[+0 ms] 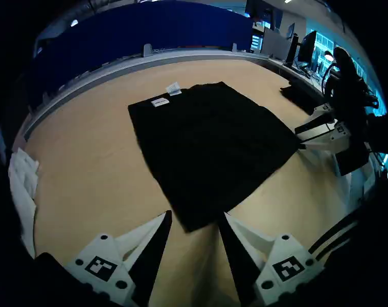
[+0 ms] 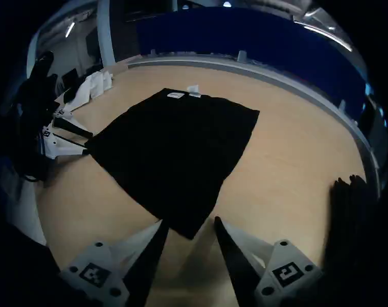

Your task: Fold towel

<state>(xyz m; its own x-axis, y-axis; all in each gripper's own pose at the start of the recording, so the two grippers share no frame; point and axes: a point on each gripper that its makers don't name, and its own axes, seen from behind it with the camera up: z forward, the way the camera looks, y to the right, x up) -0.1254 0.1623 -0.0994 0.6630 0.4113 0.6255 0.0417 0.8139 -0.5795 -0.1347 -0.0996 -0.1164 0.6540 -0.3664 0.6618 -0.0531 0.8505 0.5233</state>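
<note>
The black towel [image 1: 209, 138] lies spread flat on the light wooden table [image 1: 91, 153], with two small white tags [image 1: 165, 95] at its far edge. The left gripper [image 1: 195, 215] holds its fingers apart, and one near corner of the towel lies between the tips, unpinched. The right gripper [image 2: 190, 221] is spread the same way over the neighbouring corner. The left gripper view adds white cloth [image 1: 20, 179] heaped at the table's edge and monitors [image 1: 306, 46] beyond the table. The right gripper view adds a dark heap [image 2: 347, 204] at the table's edge, too dim to make out, below a blue partition [image 2: 245, 36].
</note>
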